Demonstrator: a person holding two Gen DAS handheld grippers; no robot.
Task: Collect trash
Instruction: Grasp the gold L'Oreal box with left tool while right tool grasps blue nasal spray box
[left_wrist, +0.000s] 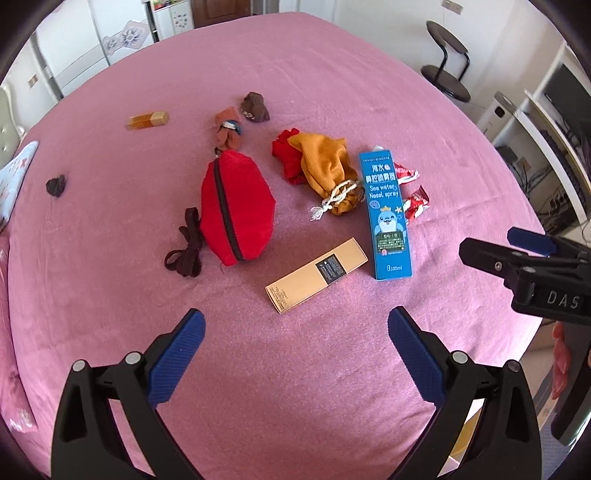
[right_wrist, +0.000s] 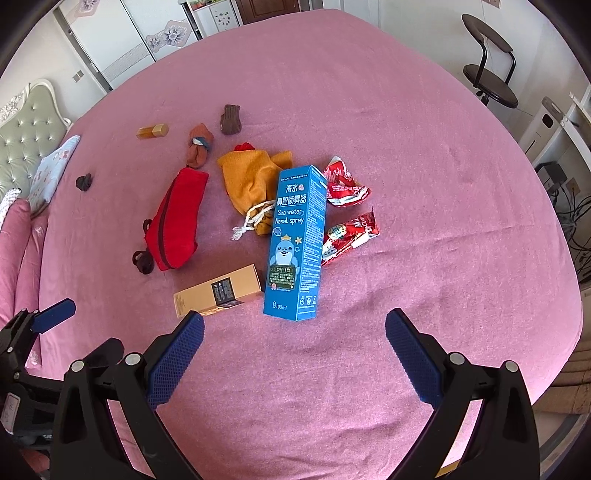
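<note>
pink bedspread (left_wrist: 295, 92), both jaws wide, empty

Pink fleecy bed cover (right_wrist: 406, 129) throughout. Near the front edge, a tan cardboard box (left_wrist: 317, 276) with a black label, beside a blue nasal-spray carton (right_wrist: 297, 243) printed with white lettering and a cartoon dolphin. Red-and-white crinkled foil wrappers (right_wrist: 347, 186) alongside. A mustard drawstring pouch (right_wrist: 255, 181) with cream cord; a red zip pouch (left_wrist: 236, 206) with a dark zipper. Blue textured pads (left_wrist: 177, 356) on black gripper frames.
</note>
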